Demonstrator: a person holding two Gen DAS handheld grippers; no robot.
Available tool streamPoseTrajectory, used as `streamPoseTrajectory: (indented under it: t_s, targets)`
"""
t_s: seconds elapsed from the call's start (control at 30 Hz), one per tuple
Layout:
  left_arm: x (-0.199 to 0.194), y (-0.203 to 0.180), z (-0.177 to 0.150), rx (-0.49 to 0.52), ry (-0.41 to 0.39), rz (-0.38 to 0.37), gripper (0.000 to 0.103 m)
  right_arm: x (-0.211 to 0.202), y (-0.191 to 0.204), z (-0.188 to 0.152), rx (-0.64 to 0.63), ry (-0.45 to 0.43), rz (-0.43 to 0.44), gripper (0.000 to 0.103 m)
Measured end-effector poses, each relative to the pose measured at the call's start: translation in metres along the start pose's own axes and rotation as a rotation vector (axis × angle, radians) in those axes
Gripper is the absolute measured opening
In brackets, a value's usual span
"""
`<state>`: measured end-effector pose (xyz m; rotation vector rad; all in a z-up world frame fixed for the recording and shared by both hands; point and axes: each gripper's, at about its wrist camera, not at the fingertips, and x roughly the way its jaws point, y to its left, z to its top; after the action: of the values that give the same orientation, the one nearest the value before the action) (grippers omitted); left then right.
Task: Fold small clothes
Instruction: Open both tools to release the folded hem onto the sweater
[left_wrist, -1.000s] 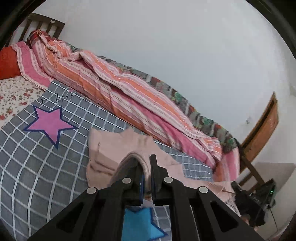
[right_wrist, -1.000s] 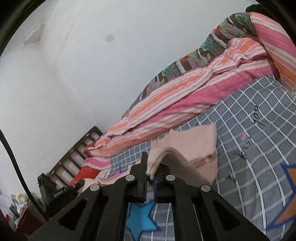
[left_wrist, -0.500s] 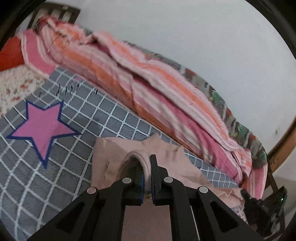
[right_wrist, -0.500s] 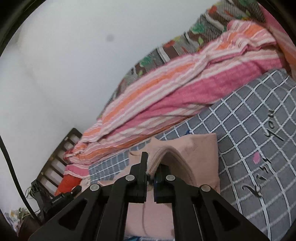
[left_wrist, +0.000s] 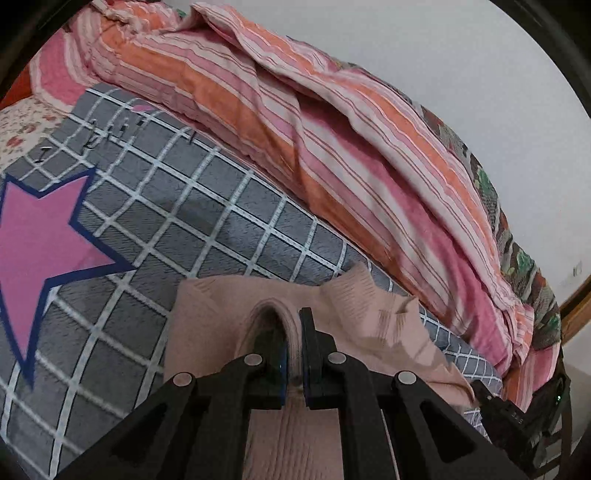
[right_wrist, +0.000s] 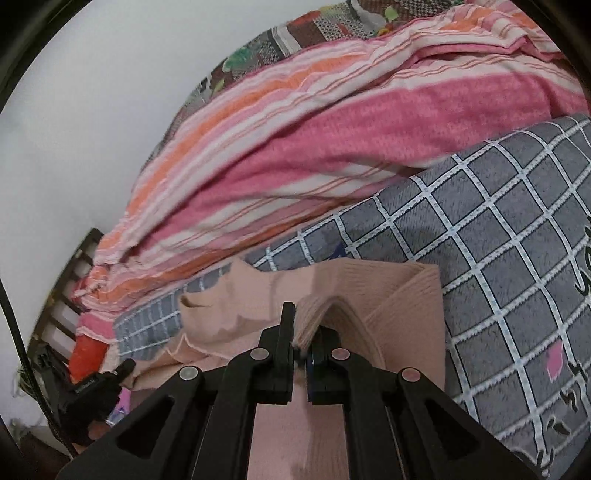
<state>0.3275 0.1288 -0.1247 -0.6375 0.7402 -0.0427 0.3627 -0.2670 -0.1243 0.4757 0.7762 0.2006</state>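
Note:
A small peach knit garment (left_wrist: 354, 317) lies on the grey checked bedspread (left_wrist: 236, 229). My left gripper (left_wrist: 293, 332) is shut on a folded edge of it, near the garment's left side. In the right wrist view my right gripper (right_wrist: 303, 332) is shut on the other folded edge of the same peach garment (right_wrist: 399, 302), with several layers pinched between its jaws. The cloth spans between the two grippers, low over the bedspread (right_wrist: 498, 221). The other gripper shows at the edge of each view: the right one (left_wrist: 517, 410) and the left one (right_wrist: 92, 387).
A rumpled pink and orange striped quilt (left_wrist: 332, 122) lies along the wall side of the bed, close behind the garment; it also shows in the right wrist view (right_wrist: 332, 140). A pink star (left_wrist: 40, 240) is printed on the bedspread at left. A wooden bed frame (right_wrist: 74, 280) stands beyond.
Both grippers have moved forward and down toward the striped quilt, carrying the pinched garment edges; the bedspread and quilt now look much closer. Both stay shut on the cloth.

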Motion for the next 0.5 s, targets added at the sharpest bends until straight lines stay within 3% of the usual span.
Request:
streamPoseTrajectory:
  t_s: [0.03,0.1,0.13,0.17,0.23,0.3,0.5]
  targets:
    - [0.001,-0.001,0.001,0.006,0.004,-0.004,0.010,0.002,0.002,-0.001,-0.018,0.001,-0.011,0.008]
    - [-0.001,-0.005,0.003,0.042,0.007,0.021,0.038,0.006,0.003,-0.004,-0.042,0.011,-0.044,0.016]
    - [-0.006,-0.007,0.003,0.066,-0.015,0.034,0.042,0.005,0.004,-0.005,-0.049,0.016,-0.041,0.020]
    - [-0.011,-0.009,0.002,0.084,-0.035,0.039,0.044,0.003,0.005,-0.007,-0.058,0.019,-0.036,0.027]
    - [-0.021,-0.009,0.001,0.100,-0.046,0.036,0.046,-0.003,0.008,-0.011,-0.079,0.021,-0.045,0.029]
    - [-0.032,-0.008,-0.002,0.113,-0.044,0.031,0.056,-0.017,0.010,-0.019,-0.112,0.015,-0.066,0.030]
    - [-0.073,0.002,-0.039,0.202,-0.037,0.057,0.058,-0.064,0.004,-0.056,-0.233,0.021,-0.105,0.045]
